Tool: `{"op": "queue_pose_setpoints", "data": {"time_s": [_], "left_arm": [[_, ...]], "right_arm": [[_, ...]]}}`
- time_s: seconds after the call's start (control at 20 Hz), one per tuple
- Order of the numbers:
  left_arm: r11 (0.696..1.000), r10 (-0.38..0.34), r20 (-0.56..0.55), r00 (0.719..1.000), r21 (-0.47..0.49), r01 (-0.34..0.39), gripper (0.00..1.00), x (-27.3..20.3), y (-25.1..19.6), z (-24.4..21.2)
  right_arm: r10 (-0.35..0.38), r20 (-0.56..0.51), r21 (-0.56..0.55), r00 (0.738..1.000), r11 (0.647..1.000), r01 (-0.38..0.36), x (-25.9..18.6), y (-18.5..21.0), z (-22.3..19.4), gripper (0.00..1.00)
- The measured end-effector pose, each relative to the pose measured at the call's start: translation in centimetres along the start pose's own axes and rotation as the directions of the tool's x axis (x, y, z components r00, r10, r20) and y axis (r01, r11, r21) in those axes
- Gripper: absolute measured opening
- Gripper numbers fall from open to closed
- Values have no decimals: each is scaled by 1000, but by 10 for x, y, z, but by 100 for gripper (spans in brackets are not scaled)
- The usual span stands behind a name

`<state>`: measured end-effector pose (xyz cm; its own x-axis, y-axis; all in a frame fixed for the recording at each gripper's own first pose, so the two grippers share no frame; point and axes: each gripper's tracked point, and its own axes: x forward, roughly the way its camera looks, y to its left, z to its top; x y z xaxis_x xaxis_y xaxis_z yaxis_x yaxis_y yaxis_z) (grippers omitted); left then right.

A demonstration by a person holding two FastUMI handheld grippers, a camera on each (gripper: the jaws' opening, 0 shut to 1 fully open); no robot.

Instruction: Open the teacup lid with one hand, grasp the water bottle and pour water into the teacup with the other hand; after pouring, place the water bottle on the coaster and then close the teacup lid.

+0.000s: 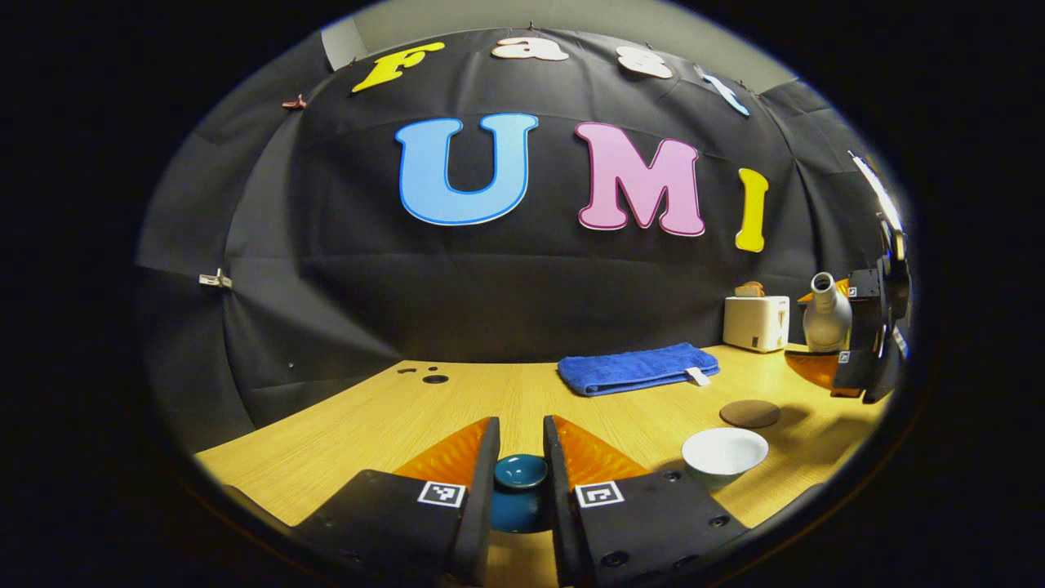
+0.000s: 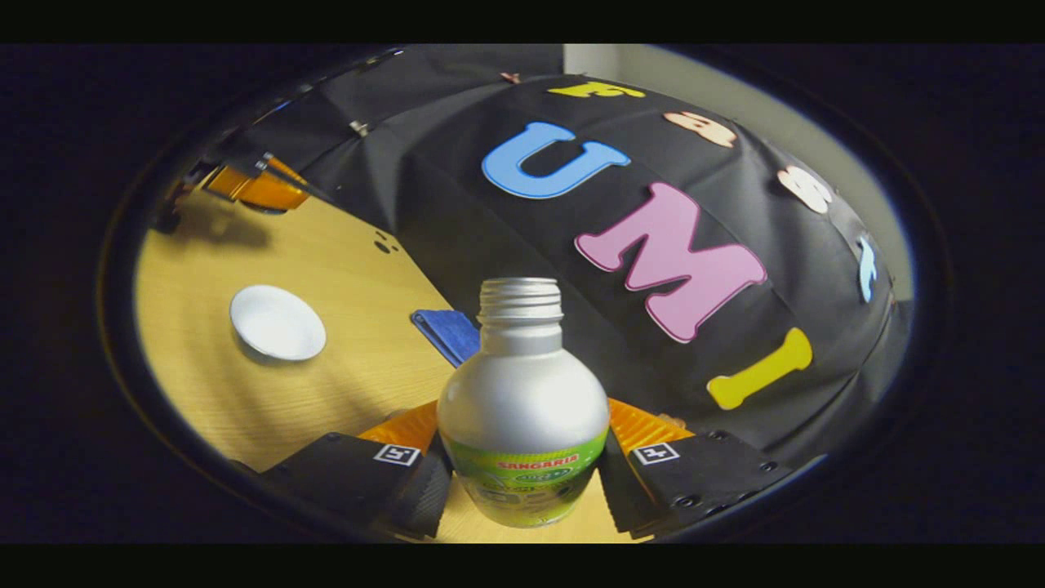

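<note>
Two tools: both clamped.
Left tool (image 1: 521,457): grips lid (image 1: 520,472), left of cup (image 1: 724,454).
Right tool (image 2: 522,457): grips bottle (image 2: 522,408), tilted, right of cup (image 2: 277,322).
Coaster (image 1: 749,413): behind cup on desk (image 1: 343,433).

1. A printed label (image 2: 526,478) with a short line of red lettering is seen on the water bottle (image 2: 522,384), low between the fingers of the right gripper (image 2: 522,498).
2. A square coded marker (image 2: 396,454) is carried on each of its fingers.
3. Like markers (image 1: 441,493) are carried on the left gripper (image 1: 521,457), either side of the teacup lid (image 1: 521,472).
4. No numbers can be read.
</note>
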<state>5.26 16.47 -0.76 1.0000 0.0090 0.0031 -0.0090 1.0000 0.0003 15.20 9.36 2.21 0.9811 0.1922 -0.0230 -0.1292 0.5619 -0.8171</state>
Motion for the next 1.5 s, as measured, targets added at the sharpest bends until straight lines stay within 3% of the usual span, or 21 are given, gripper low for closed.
{"op": "queue_pose_setpoints", "data": {"time_s": [0.3,0.85,1.05,1.25,1.5], "left_arm": [[1000,-28,3,1000,1,28,35,1,-1,0],[1000,13,1,1000,1,-13,35,0,33,-2],[1000,3,1,1000,0,-3,35,-1,31,-2],[1000,2,0,1000,0,-2,35,0,31,-2],[1000,2,0,1000,-1,-2,35,0,31,-2]], "right_arm": [[41,55,-239,998,971,-27,13,31,16,78],[80,47,-426,996,903,-52,38,50,10,78],[70,50,-515,996,857,-34,41,49,9,78],[89,53,-549,995,835,-45,43,57,9,78],[95,77,-658,992,753,-21,43,55,17,78]]}}
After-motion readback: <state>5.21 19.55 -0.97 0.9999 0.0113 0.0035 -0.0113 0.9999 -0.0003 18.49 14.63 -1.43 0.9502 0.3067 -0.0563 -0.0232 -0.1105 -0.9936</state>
